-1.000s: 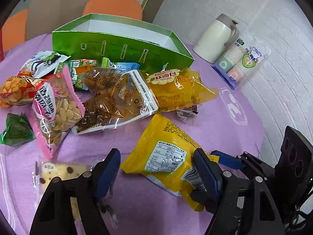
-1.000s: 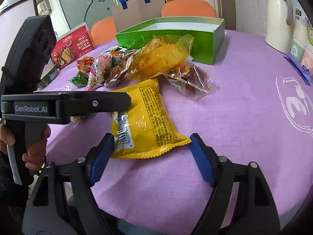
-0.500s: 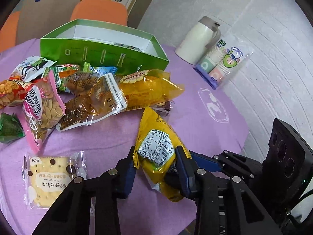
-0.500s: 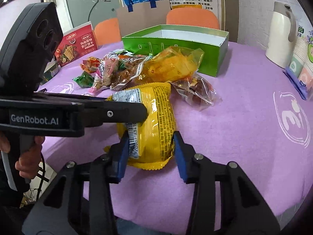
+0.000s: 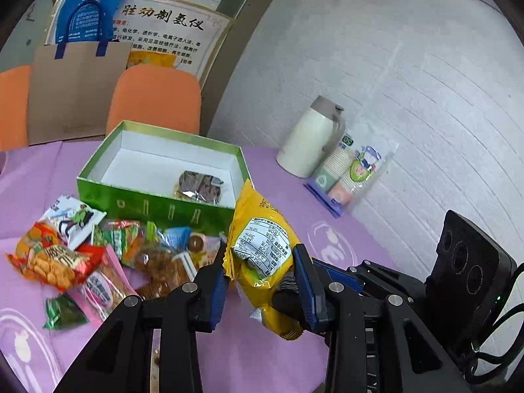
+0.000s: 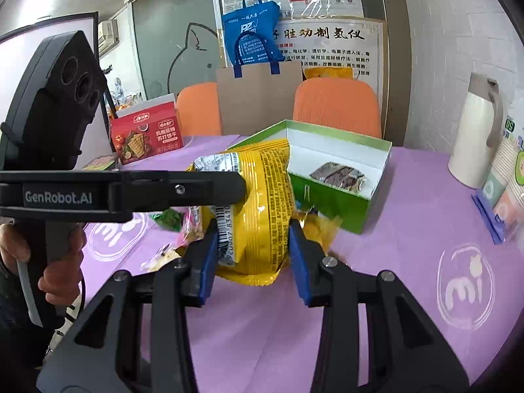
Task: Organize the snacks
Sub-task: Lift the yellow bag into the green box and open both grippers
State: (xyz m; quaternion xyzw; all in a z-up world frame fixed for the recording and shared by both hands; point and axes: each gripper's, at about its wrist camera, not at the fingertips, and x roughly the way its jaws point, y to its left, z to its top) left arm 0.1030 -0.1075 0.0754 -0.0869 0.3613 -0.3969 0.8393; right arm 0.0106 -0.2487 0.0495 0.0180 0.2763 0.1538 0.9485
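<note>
A yellow snack bag (image 5: 262, 255) hangs upright above the purple table, pinched from both sides. My left gripper (image 5: 262, 271) is shut on it, and my right gripper (image 6: 252, 249) is shut on the same yellow bag (image 6: 258, 206). Just behind the bag stands the open green box (image 5: 157, 203), also in the right wrist view (image 6: 334, 206). One brown wrapped snack (image 5: 199, 186) lies inside it. A pile of loose snack packets (image 5: 98, 252) lies in front of the box at the left.
A white thermos (image 5: 311, 144) and a pack of paper cups (image 5: 353, 170) stand by the brick wall at the right. A red cracker box (image 6: 147, 134) sits at the far left edge. Orange chairs (image 6: 337, 104) stand behind the table. A hand (image 6: 62, 281) holds the left gripper's handle.
Both grippers went from open around the yellow bag to shut on it. They have lifted it off the table and up toward the green box.
</note>
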